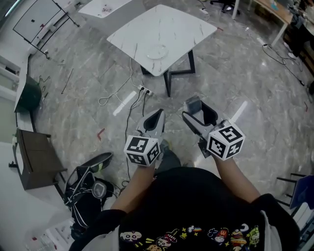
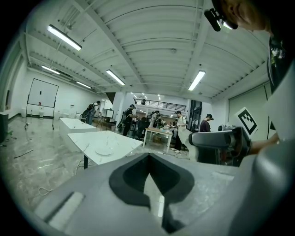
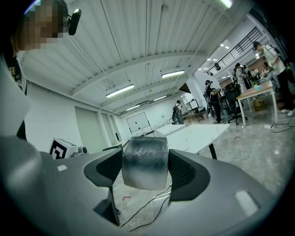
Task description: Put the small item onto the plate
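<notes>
A white plate (image 1: 157, 51) lies on the white marble table (image 1: 189, 27) some way ahead of me; the left gripper view also catches the plate (image 2: 105, 150) on the table (image 2: 122, 142). My right gripper (image 1: 197, 113) is shut on a small grey translucent block (image 3: 144, 161), which sits squeezed between the two dark pads. The block (image 1: 193, 105) shows as a grey lump at the jaw tips in the head view. My left gripper (image 1: 153, 122) is shut with nothing in it. Both grippers hang over the floor, well short of the table.
Cables and a power strip (image 1: 143, 90) trail on the marble floor under the table. A dark bench (image 1: 37, 159) and a bag with gear (image 1: 91, 186) sit at my left. A second white table (image 1: 105, 7) stands farther back. Several people stand at distant desks (image 2: 159, 131).
</notes>
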